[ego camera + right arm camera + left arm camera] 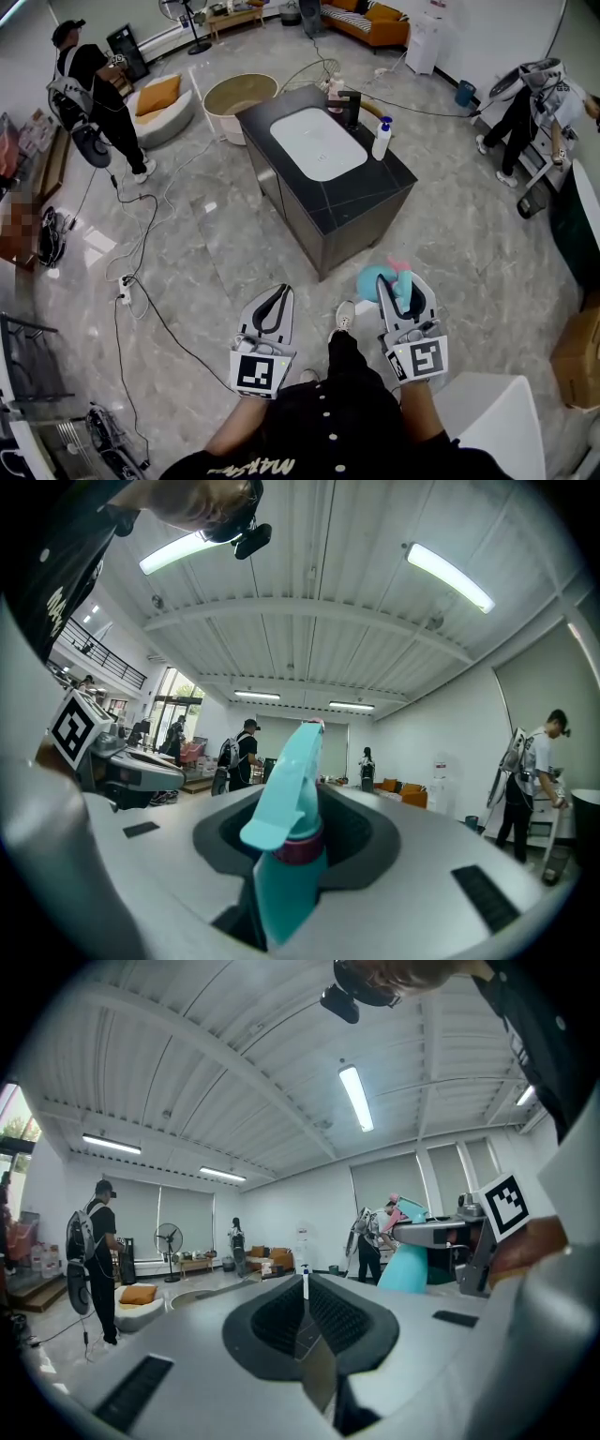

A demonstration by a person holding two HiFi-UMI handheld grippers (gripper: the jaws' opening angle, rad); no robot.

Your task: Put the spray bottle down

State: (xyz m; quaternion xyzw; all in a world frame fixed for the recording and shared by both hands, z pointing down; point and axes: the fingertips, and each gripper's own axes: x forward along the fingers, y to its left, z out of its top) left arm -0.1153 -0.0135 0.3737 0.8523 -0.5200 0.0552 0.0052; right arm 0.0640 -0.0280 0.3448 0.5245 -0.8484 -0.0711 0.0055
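In the head view my right gripper [398, 283] is shut on a teal spray bottle [373, 280] with a pink nozzle tip, held out level over the floor. The right gripper view shows the bottle's neck and trigger head [289, 829] standing upright between the jaws of that gripper [296, 850]. My left gripper [277, 296] is beside it at the same height, shut with nothing in it, its jaws meeting at a seam [305, 1321]. From the left gripper view the bottle [406, 1266] shows at the right. A dark island counter [375, 192] stands ahead.
The counter holds a white sink basin [318, 142], a black faucet [352, 107] and a white pump bottle [382, 138]. Cables [141, 281] trail over the floor at left. A person [94, 94] stands far left, another [530, 103] far right. A white box [497, 412] is near my right.
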